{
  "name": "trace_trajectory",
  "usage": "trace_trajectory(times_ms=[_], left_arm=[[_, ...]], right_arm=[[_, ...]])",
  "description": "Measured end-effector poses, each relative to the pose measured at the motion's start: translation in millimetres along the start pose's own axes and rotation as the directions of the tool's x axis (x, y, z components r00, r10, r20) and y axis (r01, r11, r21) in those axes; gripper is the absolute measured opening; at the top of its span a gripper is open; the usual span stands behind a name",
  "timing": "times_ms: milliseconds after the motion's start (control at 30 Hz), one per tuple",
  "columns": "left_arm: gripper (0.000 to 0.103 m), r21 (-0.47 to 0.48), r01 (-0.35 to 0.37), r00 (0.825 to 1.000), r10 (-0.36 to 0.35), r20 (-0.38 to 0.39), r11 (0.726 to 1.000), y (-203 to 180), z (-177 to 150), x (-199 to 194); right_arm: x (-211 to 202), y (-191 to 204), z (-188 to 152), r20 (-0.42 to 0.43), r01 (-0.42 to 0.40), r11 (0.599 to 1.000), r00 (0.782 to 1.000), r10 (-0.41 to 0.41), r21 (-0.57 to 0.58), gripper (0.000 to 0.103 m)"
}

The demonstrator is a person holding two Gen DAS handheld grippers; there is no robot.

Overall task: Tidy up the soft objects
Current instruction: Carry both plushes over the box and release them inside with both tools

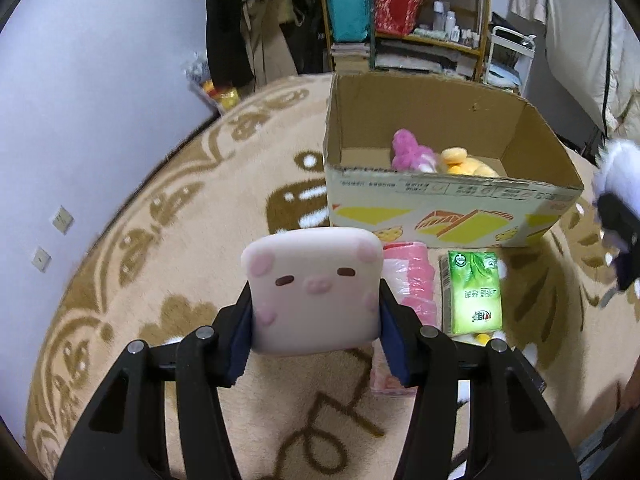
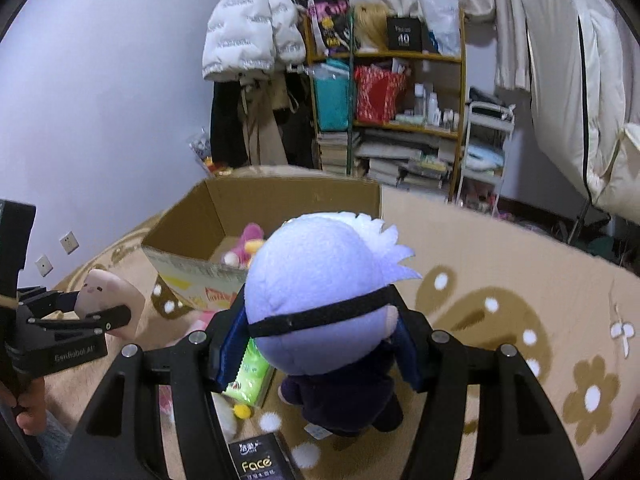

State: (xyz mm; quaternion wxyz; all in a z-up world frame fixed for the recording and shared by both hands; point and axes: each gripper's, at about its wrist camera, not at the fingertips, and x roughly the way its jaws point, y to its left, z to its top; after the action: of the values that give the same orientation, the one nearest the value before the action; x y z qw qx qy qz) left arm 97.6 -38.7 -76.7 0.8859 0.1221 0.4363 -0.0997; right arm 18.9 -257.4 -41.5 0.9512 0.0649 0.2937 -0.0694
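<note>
My left gripper point(image 1: 314, 334) is shut on a pale pink square pig toy point(image 1: 314, 292) and holds it above the rug, short of the open cardboard box point(image 1: 452, 216). A pink plush point(image 1: 410, 152) and a yellow plush point(image 1: 466, 162) lie inside the box. My right gripper point(image 2: 318, 344) is shut on a white-haired doll with a black blindfold and dark clothes point(image 2: 320, 296), held above the rug near the box point(image 2: 188, 236). The left gripper with the pig toy point(image 2: 110, 300) shows at the left of the right wrist view. The doll point(image 1: 616, 172) shows blurred at the right of the left wrist view.
On the beige patterned rug point(image 1: 168, 264) in front of the box lie a green tissue pack point(image 1: 474, 292), a pink wrapped pack point(image 1: 412, 280) and a dark "Face" pack point(image 2: 256, 462). A cluttered shelf point(image 2: 400, 116), hanging coats and a white cart stand behind the box.
</note>
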Motion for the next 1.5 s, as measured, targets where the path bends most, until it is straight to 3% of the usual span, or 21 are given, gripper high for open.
trace_trajectory(times_ms=[300, 767, 1200, 1500], left_arm=[[0.053, -0.017, -0.03, 0.988, 0.033, 0.15, 0.999, 6, 6, -30], [0.054, -0.003, -0.027, 0.926, 0.026, 0.376, 1.0, 5, 34, -73], [0.054, 0.017, -0.017, 0.92, 0.009, 0.392, 1.0, -11, 70, -70], [0.054, 0.007, -0.002, 0.943, 0.0, 0.334, 1.0, -11, 99, -45]], right_arm=[[-20, 2, 23, 0.101, -0.017, 1.0, 0.995, 0.018, -0.01, 0.066], [-24, 9, 39, 0.168, -0.041, 0.999, 0.985, 0.043, -0.019, 0.066], [-7, -3, 54, 0.19, -0.045, 0.999, 0.981, 0.042, 0.014, 0.066], [10, -8, 62, 0.186, -0.047, 0.999, 0.982, 0.043, 0.018, 0.067]])
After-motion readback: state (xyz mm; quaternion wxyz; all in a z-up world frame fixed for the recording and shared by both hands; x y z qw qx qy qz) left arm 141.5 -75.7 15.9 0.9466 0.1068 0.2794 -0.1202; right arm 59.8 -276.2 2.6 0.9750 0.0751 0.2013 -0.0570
